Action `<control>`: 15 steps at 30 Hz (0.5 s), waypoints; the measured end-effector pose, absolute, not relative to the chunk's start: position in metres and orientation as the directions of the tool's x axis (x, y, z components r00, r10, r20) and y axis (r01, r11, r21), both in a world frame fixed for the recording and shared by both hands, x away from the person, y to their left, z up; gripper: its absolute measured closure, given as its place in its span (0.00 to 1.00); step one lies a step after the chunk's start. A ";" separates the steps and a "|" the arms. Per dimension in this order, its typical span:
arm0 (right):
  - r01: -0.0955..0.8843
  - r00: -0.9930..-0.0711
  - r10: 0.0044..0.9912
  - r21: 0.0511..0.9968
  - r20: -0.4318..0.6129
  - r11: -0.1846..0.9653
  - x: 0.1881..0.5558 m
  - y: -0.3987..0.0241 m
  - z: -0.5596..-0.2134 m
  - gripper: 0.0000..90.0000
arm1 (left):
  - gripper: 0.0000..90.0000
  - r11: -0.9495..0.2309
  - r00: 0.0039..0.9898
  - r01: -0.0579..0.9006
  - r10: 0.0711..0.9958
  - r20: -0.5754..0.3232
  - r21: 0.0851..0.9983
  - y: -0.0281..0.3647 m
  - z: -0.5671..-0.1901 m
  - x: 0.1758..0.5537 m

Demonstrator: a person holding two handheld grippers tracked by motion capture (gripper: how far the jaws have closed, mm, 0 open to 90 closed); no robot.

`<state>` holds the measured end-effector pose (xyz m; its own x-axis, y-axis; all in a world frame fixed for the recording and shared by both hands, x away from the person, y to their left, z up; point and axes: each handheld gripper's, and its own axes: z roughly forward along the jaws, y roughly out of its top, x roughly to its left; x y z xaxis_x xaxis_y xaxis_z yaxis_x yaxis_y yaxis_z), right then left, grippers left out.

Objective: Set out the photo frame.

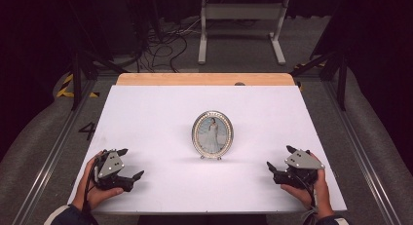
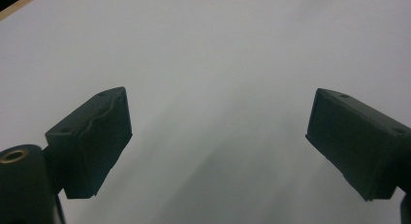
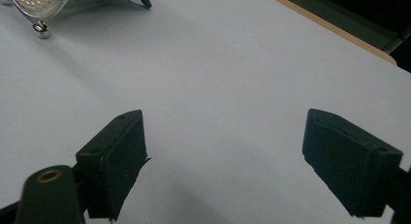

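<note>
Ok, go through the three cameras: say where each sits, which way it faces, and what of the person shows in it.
High view: fixed above the near table edge, facing forward and down on the picture frame; both hands, left gripper and right gripper show.
Left gripper view: rides the left gripper, facing bare white table between open jaws.
Right gripper view: rides the right gripper, jaws open, frame at top left.
High and right gripper views share the frame.

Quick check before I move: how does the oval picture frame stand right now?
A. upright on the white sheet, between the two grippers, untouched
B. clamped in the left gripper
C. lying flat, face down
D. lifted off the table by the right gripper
A: the picture frame stands upright on its small feet on the white sheet, with the left gripper and right gripper both open and apart from it.
</note>
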<state>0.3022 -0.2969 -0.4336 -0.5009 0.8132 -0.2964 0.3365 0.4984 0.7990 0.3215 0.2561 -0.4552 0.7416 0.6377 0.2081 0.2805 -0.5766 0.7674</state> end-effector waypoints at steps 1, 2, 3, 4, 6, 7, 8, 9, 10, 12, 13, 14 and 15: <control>0.341 -0.495 0.817 0.799 -0.296 0.495 0.301 -0.299 -0.434 0.18 | 0.10 -0.565 0.735 0.289 0.648 0.198 0.773 0.259 -0.456 0.321; 0.342 -0.490 0.820 0.800 -0.295 0.492 0.300 -0.301 -0.434 0.18 | 0.10 -0.562 0.735 0.292 0.650 0.195 0.774 0.261 -0.456 0.321; 0.344 -0.487 0.823 0.802 -0.293 0.489 0.300 -0.303 -0.434 0.18 | 0.10 -0.558 0.730 0.297 0.656 0.192 0.775 0.263 -0.456 0.320; 0.348 -0.483 0.827 0.803 -0.288 0.483 0.299 -0.306 -0.435 0.18 | 0.10 -0.555 0.728 0.300 0.659 0.191 0.776 0.265 -0.457 0.320; 0.352 -0.476 0.832 0.804 -0.287 0.479 0.298 -0.310 -0.436 0.18 | 0.10 -0.548 0.722 0.308 0.667 0.184 0.778 0.268 -0.458 0.319; 0.356 -0.472 0.835 0.805 -0.284 0.475 0.297 -0.312 -0.436 0.18 | 0.10 -0.547 0.719 0.311 0.670 0.184 0.777 0.270 -0.458 0.319; 0.361 -0.468 0.839 0.806 -0.280 0.470 0.296 -0.314 -0.437 0.18 | 0.10 -0.545 0.716 0.316 0.674 0.181 0.776 0.272 -0.459 0.318; 0.362 -0.465 0.840 0.806 -0.279 0.468 0.296 -0.315 -0.437 0.18 | 0.10 -0.543 0.717 0.318 0.674 0.178 0.777 0.273 -0.459 0.318; 0.366 -0.462 0.843 0.807 -0.276 0.464 0.295 -0.317 -0.438 0.18 | 0.10 -0.541 0.717 0.321 0.675 0.174 0.778 0.275 -0.460 0.318; 0.368 -0.460 0.845 0.807 -0.273 0.461 0.294 -0.319 -0.438 0.18 | 0.10 -0.537 0.712 0.328 0.681 0.169 0.777 0.278 -0.460 0.317; 0.370 -0.454 0.848 0.808 -0.272 0.458 0.293 -0.321 -0.439 0.18 | 0.10 -0.537 0.713 0.330 0.680 0.168 0.776 0.279 -0.461 0.317; 0.374 -0.452 0.850 0.808 -0.270 0.455 0.293 -0.323 -0.440 0.18 | 0.10 -0.532 0.711 0.334 0.684 0.164 0.778 0.281 -0.461 0.316; 0.374 -0.448 0.853 0.811 -0.268 0.451 0.292 -0.324 -0.440 0.18 | 0.10 -0.531 0.710 0.334 0.685 0.163 0.778 0.282 -0.462 0.316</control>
